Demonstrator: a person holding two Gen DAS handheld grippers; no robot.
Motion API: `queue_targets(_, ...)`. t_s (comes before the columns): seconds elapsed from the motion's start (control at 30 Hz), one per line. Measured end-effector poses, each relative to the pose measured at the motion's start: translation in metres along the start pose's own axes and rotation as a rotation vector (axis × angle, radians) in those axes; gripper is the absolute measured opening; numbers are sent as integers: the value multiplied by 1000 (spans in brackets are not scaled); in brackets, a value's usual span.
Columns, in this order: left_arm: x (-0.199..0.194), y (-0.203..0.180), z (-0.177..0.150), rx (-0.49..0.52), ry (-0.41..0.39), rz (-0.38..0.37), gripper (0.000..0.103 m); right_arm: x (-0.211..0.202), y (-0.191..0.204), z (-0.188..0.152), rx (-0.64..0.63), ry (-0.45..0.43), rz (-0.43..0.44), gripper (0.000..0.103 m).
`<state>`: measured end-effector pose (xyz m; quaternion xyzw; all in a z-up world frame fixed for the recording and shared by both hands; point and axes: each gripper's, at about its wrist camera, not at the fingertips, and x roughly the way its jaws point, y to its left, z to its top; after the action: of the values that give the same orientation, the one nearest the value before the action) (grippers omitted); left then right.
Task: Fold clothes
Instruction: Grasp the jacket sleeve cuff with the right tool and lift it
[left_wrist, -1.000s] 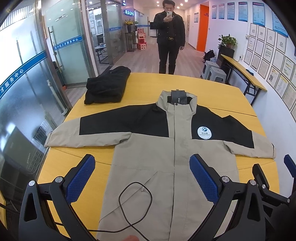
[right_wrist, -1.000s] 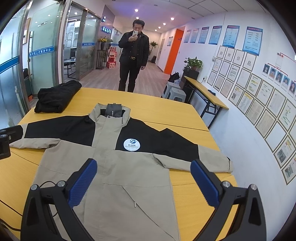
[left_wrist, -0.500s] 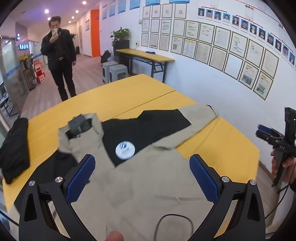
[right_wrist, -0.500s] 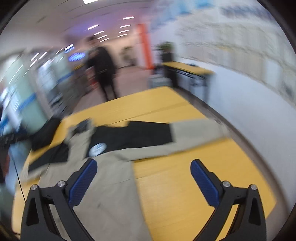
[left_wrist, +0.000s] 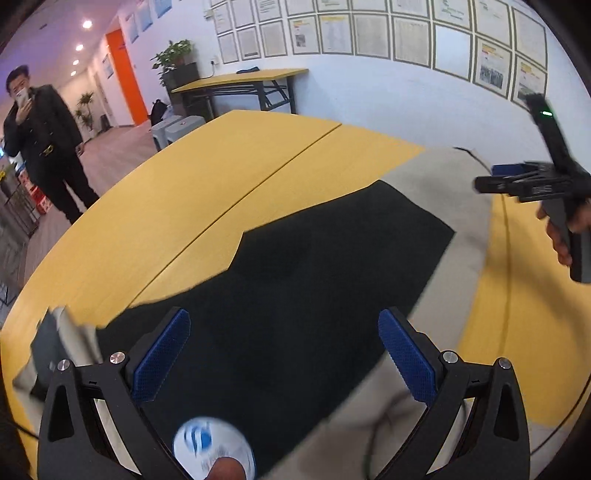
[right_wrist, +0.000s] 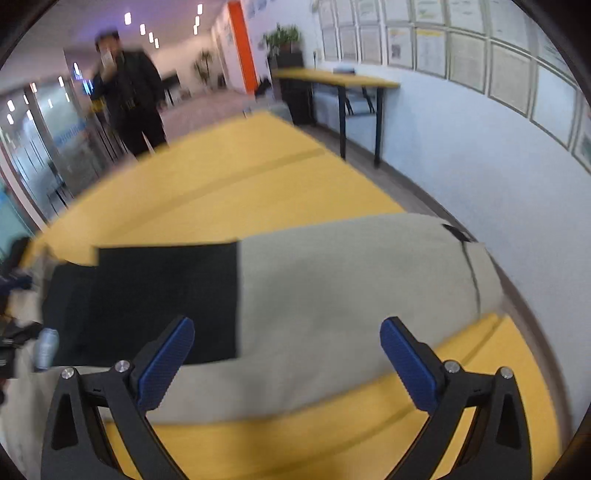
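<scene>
Left wrist view: left claw (left_wrist: 284, 350) spread wide, holding nothing, above the jacket (left_wrist: 317, 280) lying flat on the yellow bench (left_wrist: 207, 177); right claw (left_wrist: 509, 177) over the sleeve end near the bench's right edge.

Right wrist view: right claw (right_wrist: 286, 356) wide, empty, above the jacket's sleeve (right_wrist: 351, 280).

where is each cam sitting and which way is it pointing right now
Left wrist: rides the left gripper, low over the jacket, facing along its sleeve toward the wall; own open fingers show, plus the right gripper at the sleeve end.
Right wrist: rides the right gripper, facing across the sleeve toward the bystander; own open fingers show.
Shared: jacket, yellow table, bystander.
</scene>
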<state>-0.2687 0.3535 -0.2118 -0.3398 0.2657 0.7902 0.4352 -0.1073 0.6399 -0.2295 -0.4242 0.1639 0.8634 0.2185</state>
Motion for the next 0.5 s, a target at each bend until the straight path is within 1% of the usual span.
queue_targets(0.03, 11, -2, 3, 14, 3, -6, 103, 20, -1, 2, -11, 45, -30, 102)
queue_targets(0.07, 22, -4, 6, 27, 6, -14, 103, 39, -1, 4, -20, 90, -60, 99)
queue_targets(0.1, 33, -7, 9, 44, 5, -24, 103, 51, -8, -3, 3, 134, -83, 97)
queue_targets(0.17, 51, -16, 11, 85, -4, -42, 103, 54, -17, -18, 19, 126, -113, 97)
queue_targets(0.2, 59, -21, 12, 112, -9, -43, 103, 53, -18, -25, 10, 138, -150, 100)
queue_targets(0.23, 68, -27, 13, 138, -8, -48, 103, 51, -27, -31, 58, 147, -136, 103)
queue_targets(0.27, 75, -31, 14, 156, -5, -54, 103, 47, -33, -35, 74, 151, -162, 103)
queue_targets(0.37, 96, -36, 13, 196, 5, -64, 103, 39, -43, -47, 120, 154, -175, 103)
queue_targets(0.43, 104, -32, 14, 178, 7, -104, 103, 31, -52, -51, 161, 149, -128, 102)
queue_targets(0.5, 110, -27, 15, 146, 16, -156, 103, 12, -75, -62, 301, 85, 16, 102)
